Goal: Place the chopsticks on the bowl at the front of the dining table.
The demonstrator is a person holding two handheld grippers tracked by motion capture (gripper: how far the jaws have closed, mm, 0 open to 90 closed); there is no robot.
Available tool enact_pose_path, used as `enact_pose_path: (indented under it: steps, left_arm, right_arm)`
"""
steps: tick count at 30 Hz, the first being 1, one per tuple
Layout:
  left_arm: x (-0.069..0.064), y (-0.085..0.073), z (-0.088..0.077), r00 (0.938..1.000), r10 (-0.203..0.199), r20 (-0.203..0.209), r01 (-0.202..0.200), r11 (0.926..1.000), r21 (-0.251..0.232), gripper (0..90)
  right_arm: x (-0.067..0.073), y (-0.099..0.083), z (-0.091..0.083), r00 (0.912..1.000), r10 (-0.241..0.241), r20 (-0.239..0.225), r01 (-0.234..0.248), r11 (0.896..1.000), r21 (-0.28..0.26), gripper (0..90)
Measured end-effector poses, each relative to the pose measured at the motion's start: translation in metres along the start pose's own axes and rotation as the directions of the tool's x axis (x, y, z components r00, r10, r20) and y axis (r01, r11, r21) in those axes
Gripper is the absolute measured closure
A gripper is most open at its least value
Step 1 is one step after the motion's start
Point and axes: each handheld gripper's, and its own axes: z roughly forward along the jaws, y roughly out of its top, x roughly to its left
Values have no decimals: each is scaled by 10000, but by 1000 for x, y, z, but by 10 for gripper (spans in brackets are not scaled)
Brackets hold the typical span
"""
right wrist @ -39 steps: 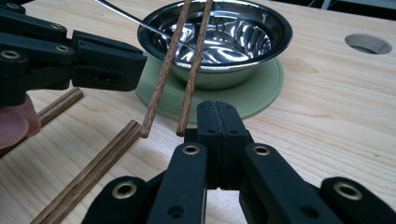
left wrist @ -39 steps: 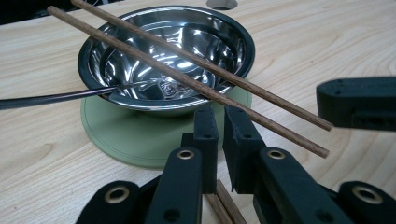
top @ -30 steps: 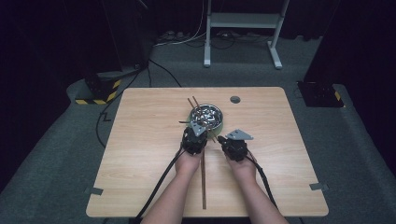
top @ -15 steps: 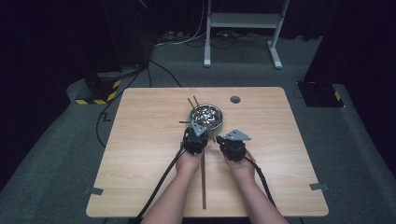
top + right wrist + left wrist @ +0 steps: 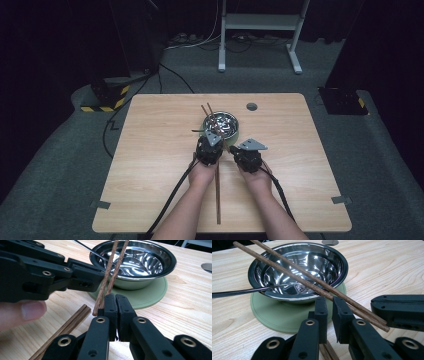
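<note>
Our left gripper (image 5: 209, 148) sits just short of the bowl (image 5: 223, 123) at the middle of the table (image 5: 150, 150), and in its own view its jaws stand a little apart with only a narrow gap between them (image 5: 327, 315); the pair of chopsticks (image 5: 294, 273) passes just above and behind the jaw tips, and we cannot tell whether the jaws touch it. To the left of the jaws in that view, a thin dark metal handle (image 5: 239, 291) reaches in from the side and rests inside the steel bowl (image 5: 298, 270), which stands on a round green mat (image 5: 284, 315). The chopsticks lie slanted across the bowl's rim, their near ends reaching down toward the grippers. Between our two hands in the high view, a second pair of chopsticks (image 5: 218, 195) lies flat on the wood, pointing toward the near edge. Further right, our right gripper (image 5: 246, 156) is held just beside the left one, and in its own view its jaws are pressed together (image 5: 116, 307) with nothing between them; the slanted chopsticks (image 5: 110, 275) end just at the left side of its jaw tips. Beyond the bowl, to the right, a small round grey cap (image 5: 251, 106) is set into the tabletop.
</note>
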Motion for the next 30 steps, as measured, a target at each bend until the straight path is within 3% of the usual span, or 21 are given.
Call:
enact_pose_path:
  steps: [16,20,30]
  left_arm:
    - [1,0,-2,10000,16,-17,-16,10000,-75,821]
    - [2,0,-3,9998,184,-62,-184,9998,-76,821]
    - [-1,-2,-1,9998,176,-18,-176,9998,61,819]
  right_arm:
    - [11,0,-1,9992,-392,-117,392,9992,58,876]
    - [10,0,-1,9992,-404,-46,404,9992,2,876]
    - [3,2,6,9999,-10,103,10,10000,30,876]
